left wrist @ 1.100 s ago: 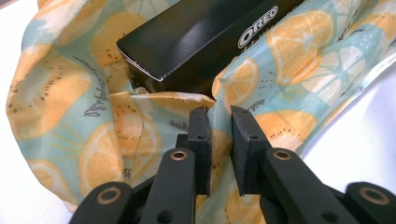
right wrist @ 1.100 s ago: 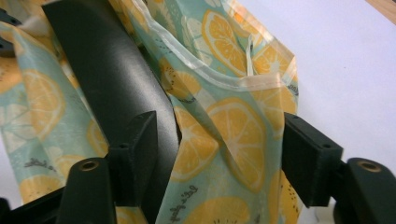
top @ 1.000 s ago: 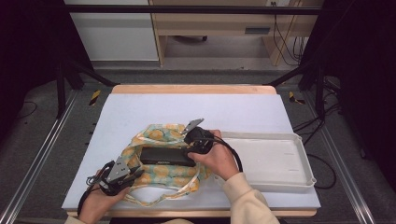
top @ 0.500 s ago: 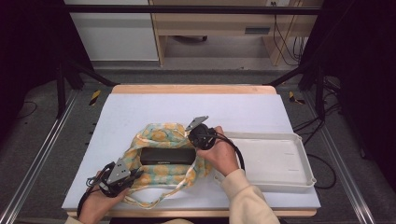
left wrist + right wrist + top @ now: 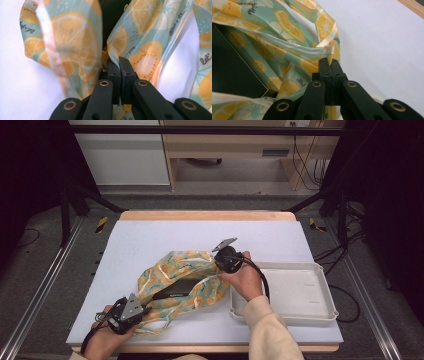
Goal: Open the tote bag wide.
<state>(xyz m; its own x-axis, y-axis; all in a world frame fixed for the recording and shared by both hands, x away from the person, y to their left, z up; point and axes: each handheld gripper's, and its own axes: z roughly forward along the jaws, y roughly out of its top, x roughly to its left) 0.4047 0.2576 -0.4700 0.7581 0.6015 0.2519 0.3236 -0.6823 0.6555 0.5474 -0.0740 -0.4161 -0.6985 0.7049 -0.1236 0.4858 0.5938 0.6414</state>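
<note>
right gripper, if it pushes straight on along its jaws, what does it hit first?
The right gripper is already shut on the edge of the lemon-print bag. Straight on it would meet more of that film; the black box sits off to one side, probably missed.

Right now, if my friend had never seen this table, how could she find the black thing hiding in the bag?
Start at the white table. Near its front lies a crinkly bag printed with orange slices, its two ends pinched by the left gripper and the right gripper. The black box lies in the bag's open mouth: long, flat and dark, unlike the bright bag or the pale tray beside it.
</note>
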